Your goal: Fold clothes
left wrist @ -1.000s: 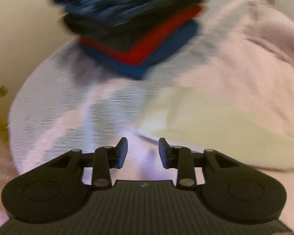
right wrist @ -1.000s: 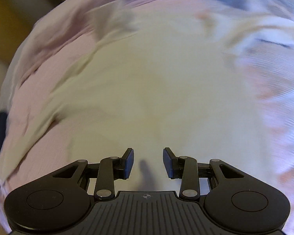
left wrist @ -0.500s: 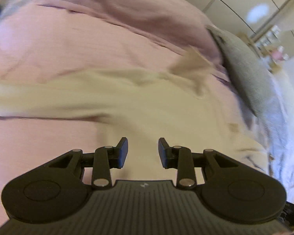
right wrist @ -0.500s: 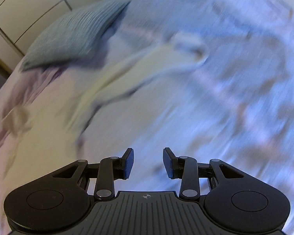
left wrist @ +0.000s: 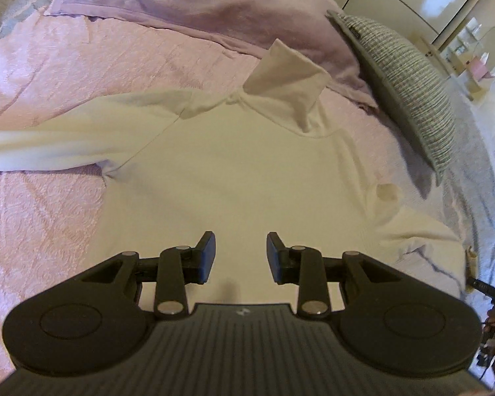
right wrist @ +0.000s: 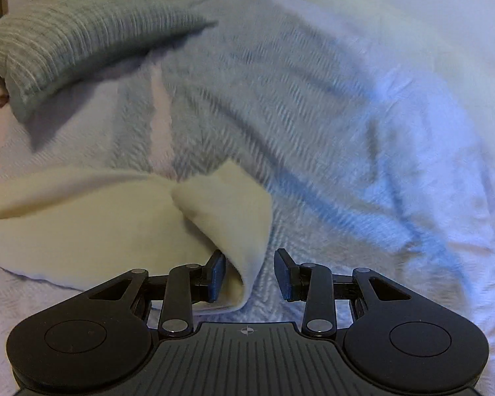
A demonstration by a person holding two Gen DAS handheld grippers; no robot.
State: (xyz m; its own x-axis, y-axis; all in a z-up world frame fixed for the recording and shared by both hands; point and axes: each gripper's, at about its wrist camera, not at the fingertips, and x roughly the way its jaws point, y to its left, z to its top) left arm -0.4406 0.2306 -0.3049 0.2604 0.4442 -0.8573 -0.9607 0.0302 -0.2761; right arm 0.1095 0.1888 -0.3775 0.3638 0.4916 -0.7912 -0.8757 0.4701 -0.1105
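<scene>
Across the bed (left wrist: 49,76), on its pink cover, a cream long-sleeved top (left wrist: 234,171) lies spread flat, with the neck toward the grey pillow (left wrist: 409,89). One sleeve runs away from the pillow and the other runs beside it, so the long axis goes sleeve to sleeve. The left gripper (left wrist: 240,257) hangs over the middle of the body with its fingers apart and empty. The right gripper (right wrist: 249,275) is at the cuff (right wrist: 234,217) of the sleeve nearest the pillow. A fold of cuff lies against its left finger, and the pads look apart, not yet pressing. I judge the right hand is the nearer one for folding this sleeve inward. No brand or writing can be read.
</scene>
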